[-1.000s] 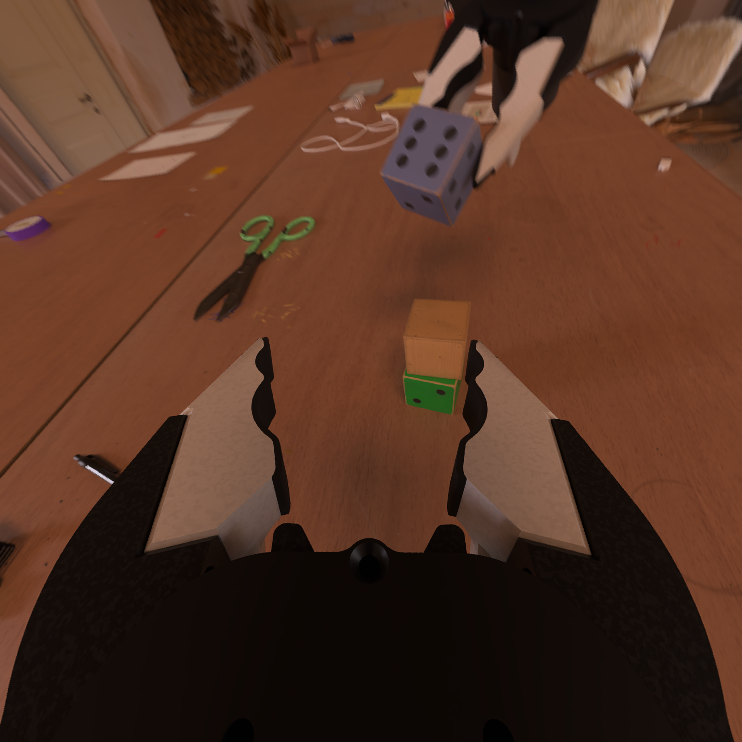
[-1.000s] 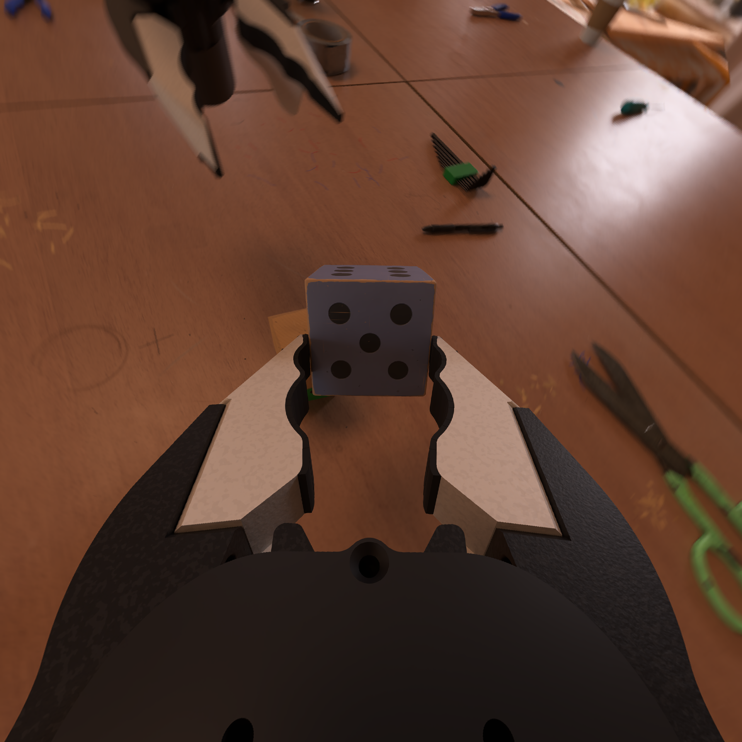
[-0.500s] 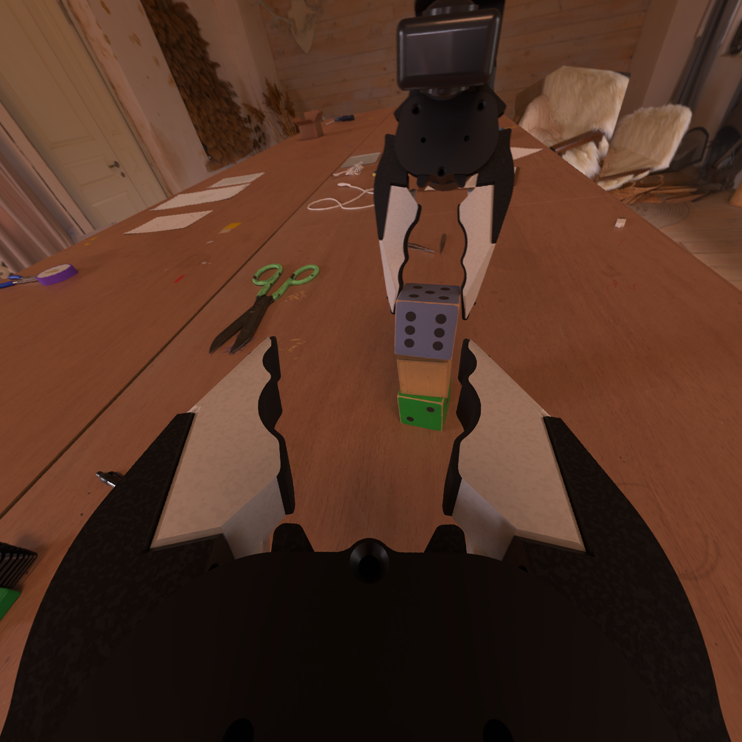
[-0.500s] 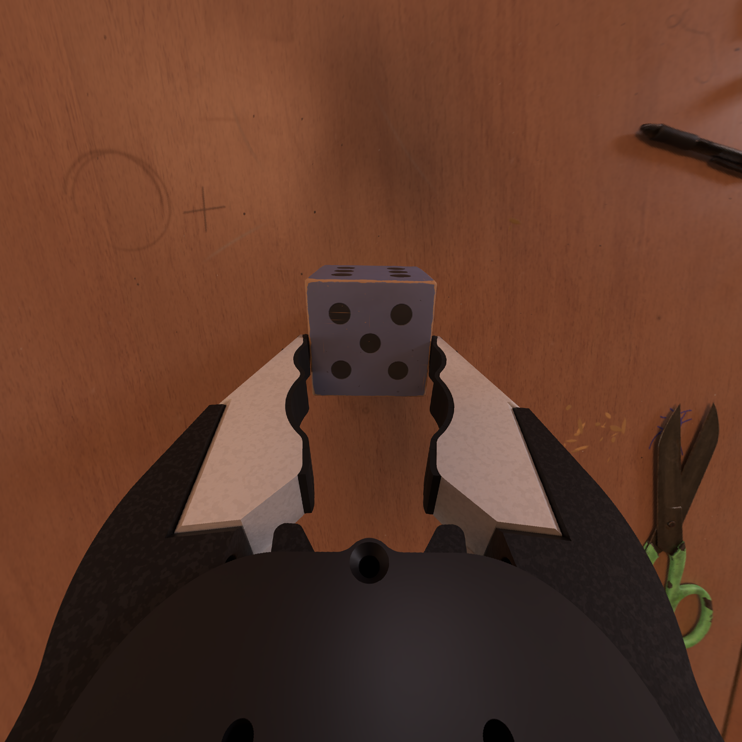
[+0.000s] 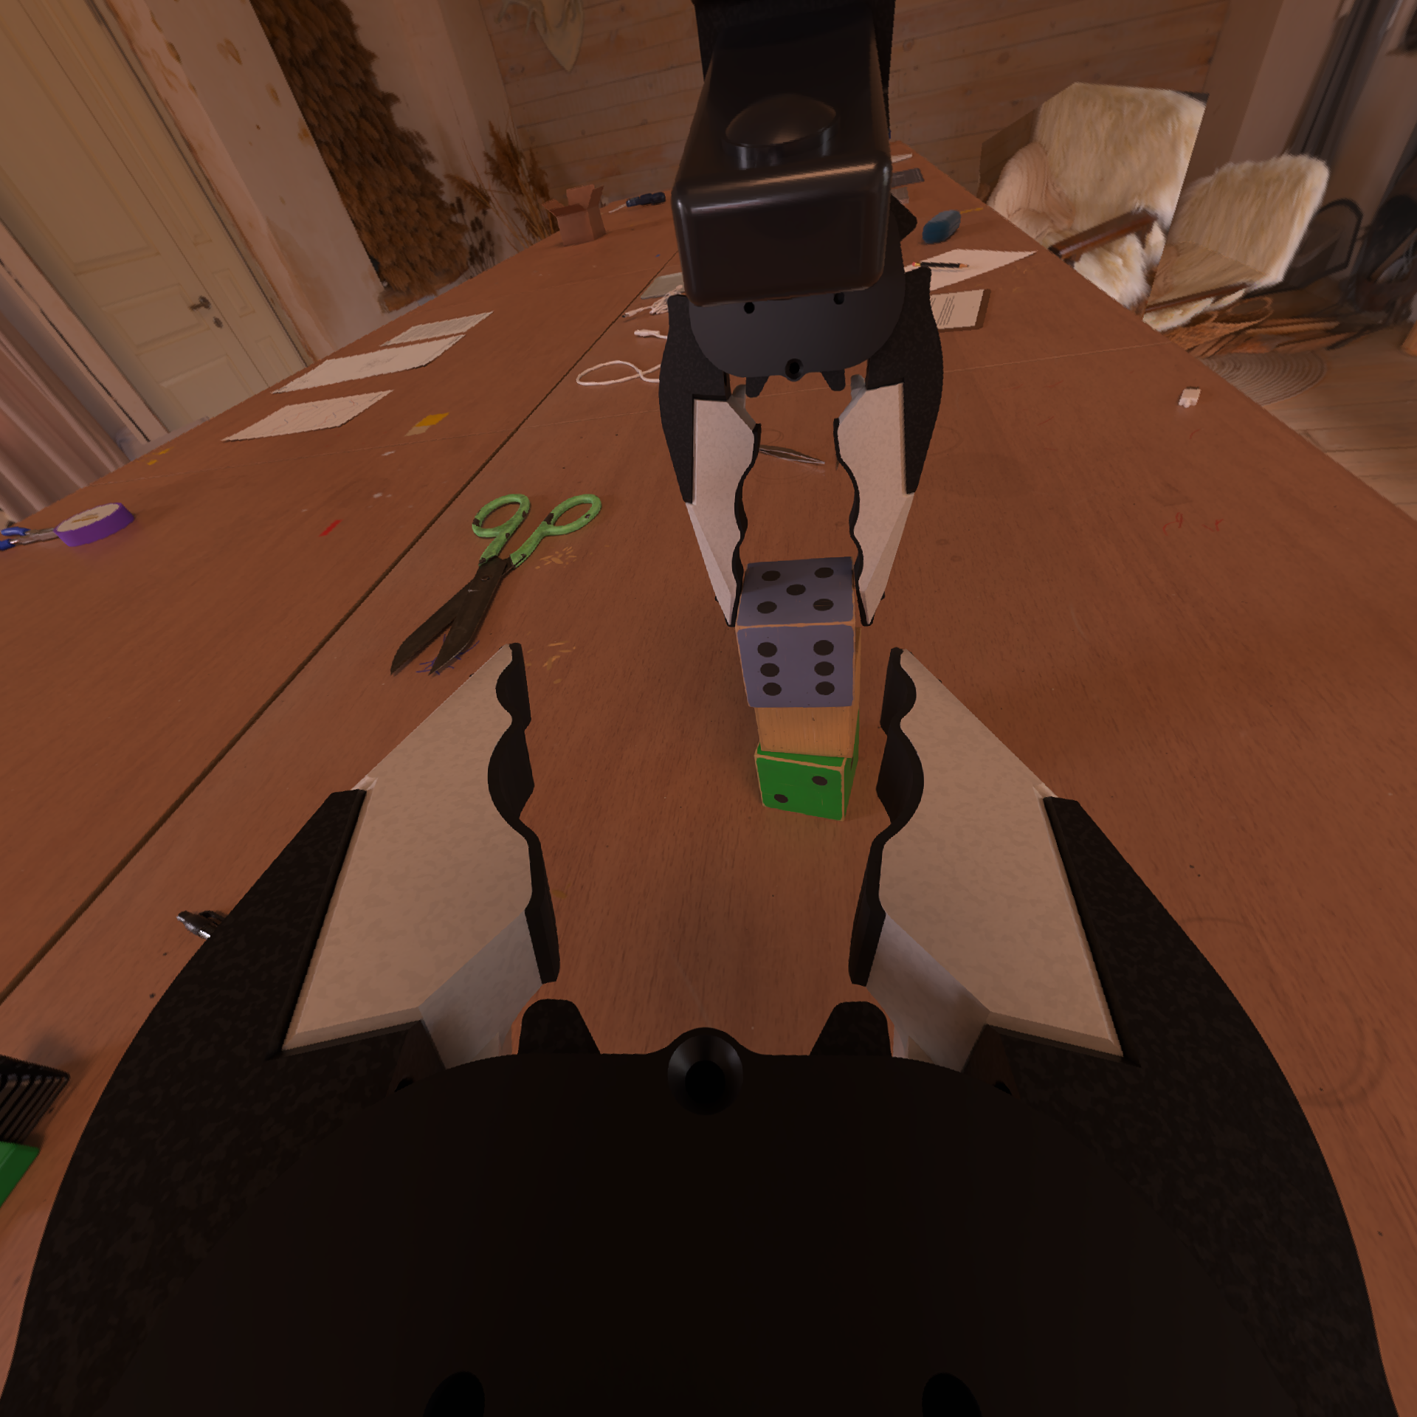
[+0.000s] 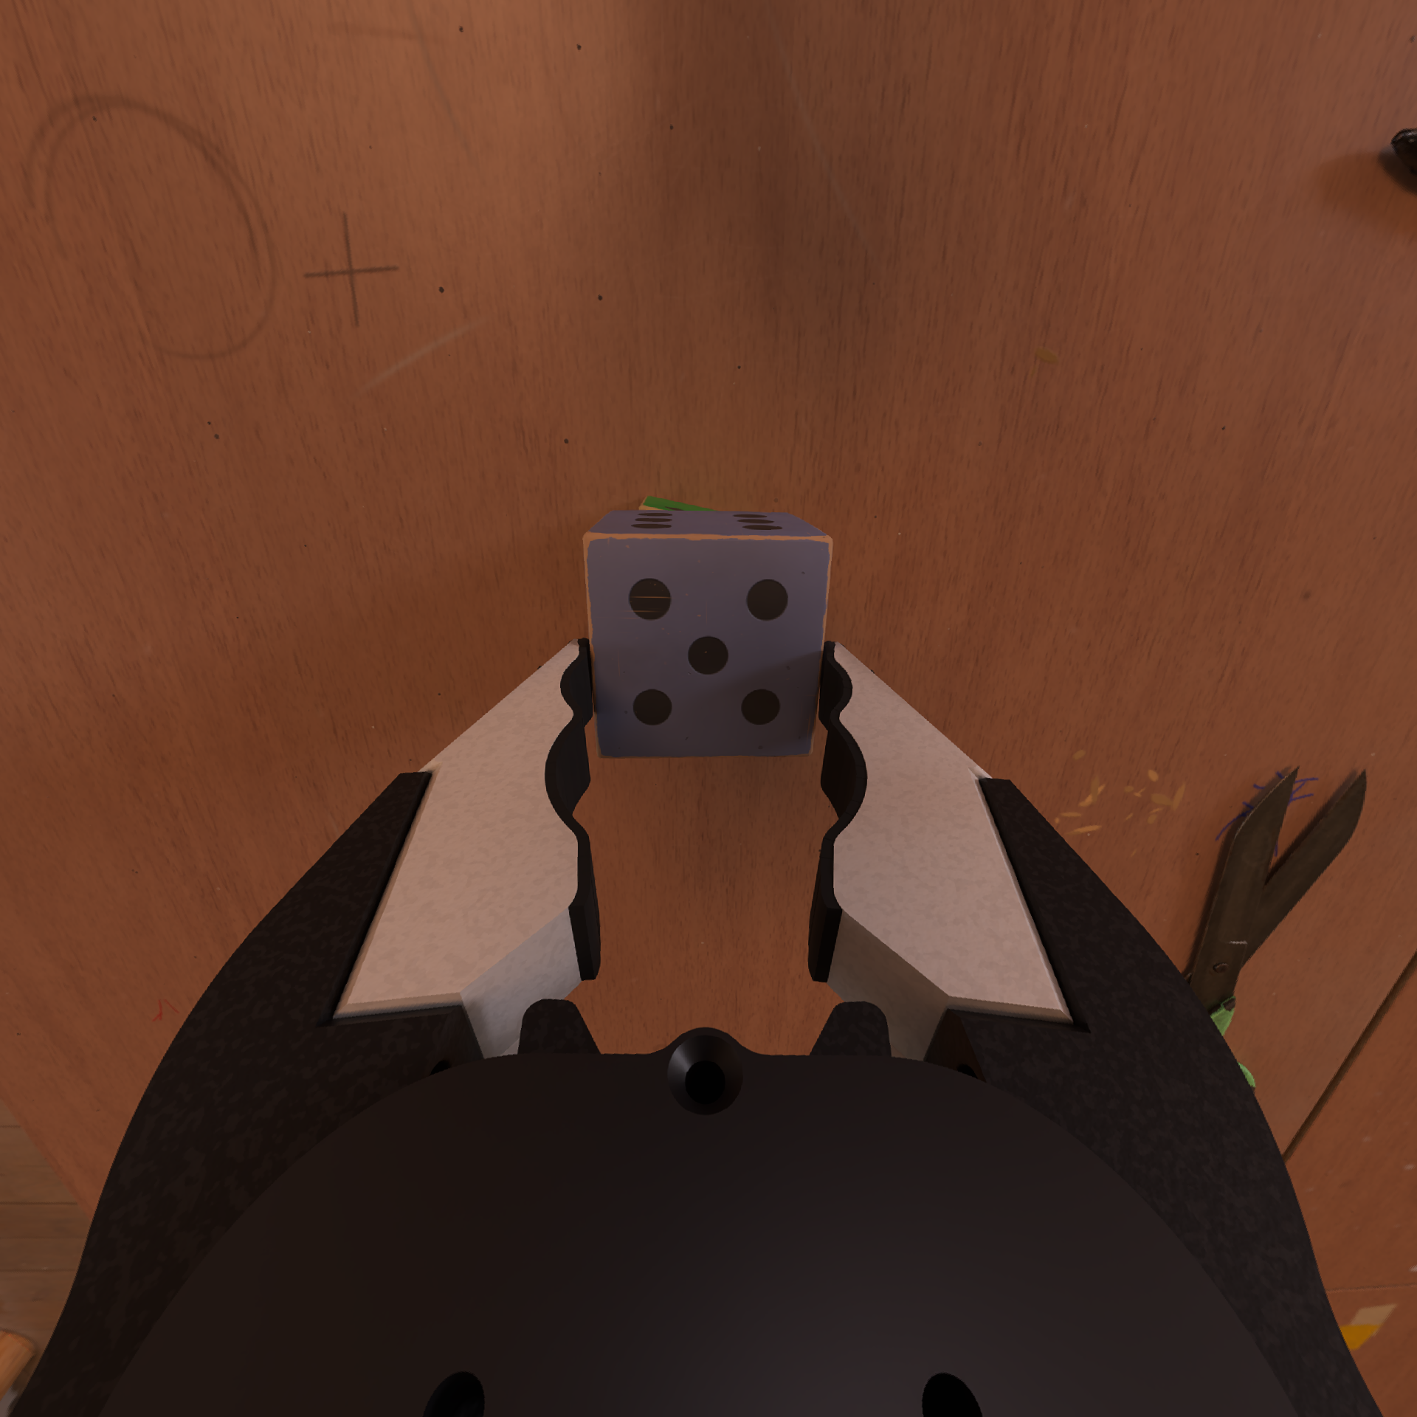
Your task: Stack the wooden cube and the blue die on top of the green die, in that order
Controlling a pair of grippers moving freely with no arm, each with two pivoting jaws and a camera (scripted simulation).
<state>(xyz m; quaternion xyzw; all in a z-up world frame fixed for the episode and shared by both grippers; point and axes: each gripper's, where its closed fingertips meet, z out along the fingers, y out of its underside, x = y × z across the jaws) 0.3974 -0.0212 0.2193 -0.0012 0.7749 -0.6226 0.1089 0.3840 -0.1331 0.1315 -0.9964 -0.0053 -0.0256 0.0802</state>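
Observation:
In the left wrist view the green die (image 5: 801, 782) sits on the table with the wooden cube (image 5: 805, 728) on it and the blue die (image 5: 797, 663) on top of the cube. My right gripper (image 5: 797, 613) points straight down from above, shut on the blue die's sides. In the right wrist view the blue die (image 6: 707, 652) sits between my right gripper's (image 6: 705, 655) fingertips, and a sliver of the green die (image 6: 675, 504) shows beyond it. The cube is hidden there. My left gripper (image 5: 705, 659) is open and empty, a little before the stack and left of it.
Green-handled scissors (image 5: 498, 575) lie left of the stack and show at the right edge of the right wrist view (image 6: 1265, 866). A purple tape roll (image 5: 96, 524), paper sheets (image 5: 330, 410) and a white cord (image 5: 621, 373) lie farther off. A black pen tip (image 6: 1403, 165) shows at far right.
My right gripper swung from tilted to pointing straight down and lowered the blue die onto the wooden cube, still holding it. My left gripper stayed open and tilted up slightly.

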